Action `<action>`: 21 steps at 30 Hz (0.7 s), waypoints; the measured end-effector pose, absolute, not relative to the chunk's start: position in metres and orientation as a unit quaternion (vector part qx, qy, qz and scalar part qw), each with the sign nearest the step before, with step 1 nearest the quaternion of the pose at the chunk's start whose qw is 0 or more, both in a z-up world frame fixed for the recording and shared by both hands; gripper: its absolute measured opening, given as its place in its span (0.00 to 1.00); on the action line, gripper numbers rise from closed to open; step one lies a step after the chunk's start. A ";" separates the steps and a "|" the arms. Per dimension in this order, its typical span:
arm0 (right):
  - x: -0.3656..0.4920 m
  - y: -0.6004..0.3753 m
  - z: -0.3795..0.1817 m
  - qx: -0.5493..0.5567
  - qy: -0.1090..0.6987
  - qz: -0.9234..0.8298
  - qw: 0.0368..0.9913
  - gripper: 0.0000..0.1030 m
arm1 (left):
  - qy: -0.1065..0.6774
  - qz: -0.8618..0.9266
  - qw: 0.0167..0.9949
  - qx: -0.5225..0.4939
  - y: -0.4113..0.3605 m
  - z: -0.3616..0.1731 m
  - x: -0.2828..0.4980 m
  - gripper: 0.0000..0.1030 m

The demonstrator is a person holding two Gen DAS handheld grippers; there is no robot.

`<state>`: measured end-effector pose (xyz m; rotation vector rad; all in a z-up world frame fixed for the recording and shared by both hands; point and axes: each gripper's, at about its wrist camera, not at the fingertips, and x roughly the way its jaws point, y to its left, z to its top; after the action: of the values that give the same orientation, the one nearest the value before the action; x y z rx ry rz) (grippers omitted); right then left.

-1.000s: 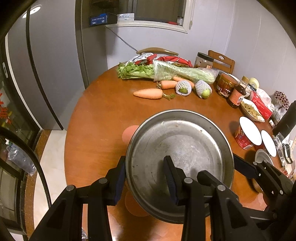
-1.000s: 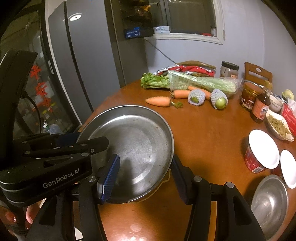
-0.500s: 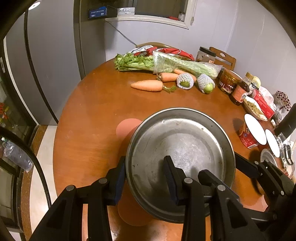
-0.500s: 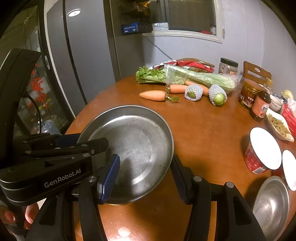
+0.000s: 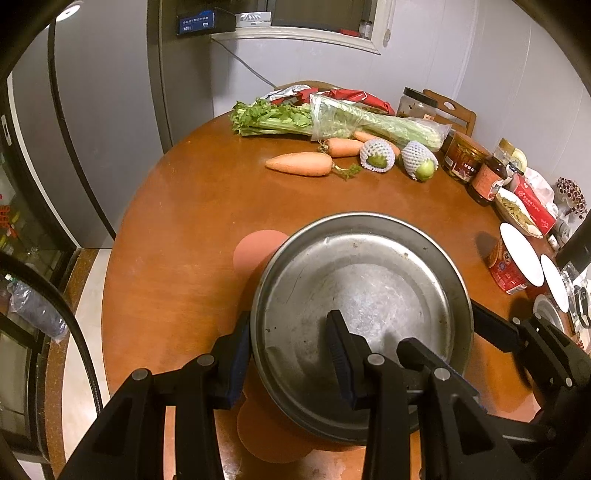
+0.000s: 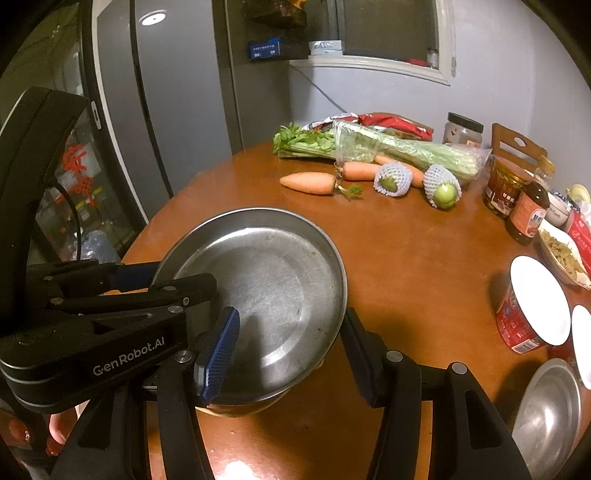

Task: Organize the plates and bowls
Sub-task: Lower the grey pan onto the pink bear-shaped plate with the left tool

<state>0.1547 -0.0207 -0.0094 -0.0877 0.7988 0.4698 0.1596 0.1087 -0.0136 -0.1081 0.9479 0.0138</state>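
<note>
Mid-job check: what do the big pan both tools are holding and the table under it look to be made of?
Big pan: looks like bare metal, probably stainless steel or aluminium; dull grey sheen, scuffs and scratch marks across the flat bottom, thin rolled rim. Table: appears to be wood or wood veneer with a glossy varnish; reddish-brown surface with soft light reflections near the front edge.

A home kitchen or dining corner: a round wooden table carries celery, carrots, sauce jars and an instant-noodle cup. A grey fridge stands beside it, and a wooden chair sits by the wall under a window.
</note>
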 end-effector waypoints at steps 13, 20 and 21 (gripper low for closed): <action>0.154 -0.011 -0.016 -0.069 0.376 0.223 0.897 0.56 | 0.460 0.012 0.886 -0.051 0.112 -0.022 0.162 0.38; 0.157 -0.010 -0.021 -0.067 0.381 0.223 0.895 0.56 | 0.460 0.014 0.887 -0.049 0.113 -0.023 0.162 0.38; 0.157 -0.009 -0.021 -0.068 0.381 0.222 0.895 0.56 | 0.460 0.015 0.886 -0.048 0.112 -0.024 0.162 0.38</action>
<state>0.1571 -0.0093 -0.0209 -0.1416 0.7904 0.4602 0.1619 0.1120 -0.0238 -0.0992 0.9572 0.0315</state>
